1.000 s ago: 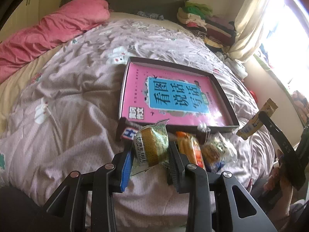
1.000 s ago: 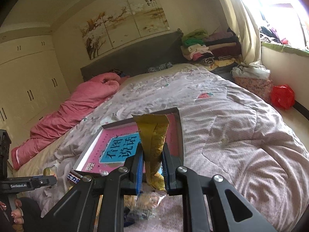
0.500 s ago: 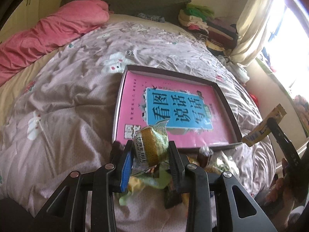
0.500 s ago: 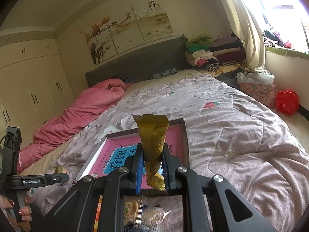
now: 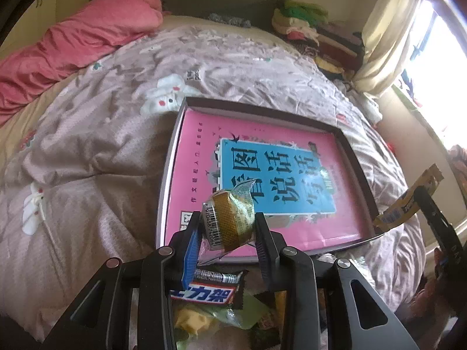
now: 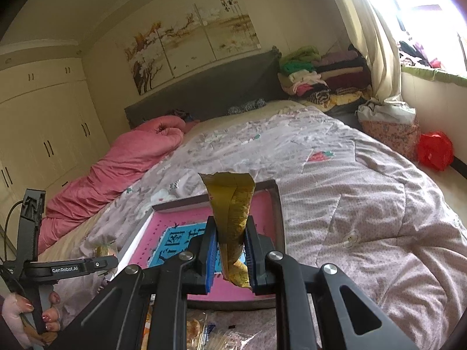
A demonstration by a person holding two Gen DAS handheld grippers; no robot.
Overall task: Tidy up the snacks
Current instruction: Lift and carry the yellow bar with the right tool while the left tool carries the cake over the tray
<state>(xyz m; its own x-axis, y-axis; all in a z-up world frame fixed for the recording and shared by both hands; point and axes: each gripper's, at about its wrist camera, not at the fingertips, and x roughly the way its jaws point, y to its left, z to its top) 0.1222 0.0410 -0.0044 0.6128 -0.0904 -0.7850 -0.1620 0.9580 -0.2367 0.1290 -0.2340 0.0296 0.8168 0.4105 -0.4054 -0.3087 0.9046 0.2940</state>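
Note:
My left gripper (image 5: 228, 234) is shut on a small round cake (image 5: 229, 221) in a clear wrapper with a barcode, held above the near edge of a shallow dark box lid (image 5: 170, 157) lined with a pink and blue sheet. My right gripper (image 6: 230, 258) is shut on a long gold snack sachet (image 6: 232, 204), upright above the same box lid (image 6: 277, 213). The sachet also shows in the left wrist view (image 5: 408, 204) at the right. Loose snacks, including a dark chocolate bar (image 5: 207, 291), lie on the bed under the left gripper.
The box lid rests on a grey-pink quilt (image 5: 87, 151) covering the bed. A pink duvet (image 5: 73, 40) lies at the far left. Folded clothes (image 6: 318, 75) are stacked by the headboard. A red bag (image 6: 435, 150) sits on the floor at the right.
Both grippers have moved forward over the box lid with their snacks. The snack pile has slid beneath the left gripper.

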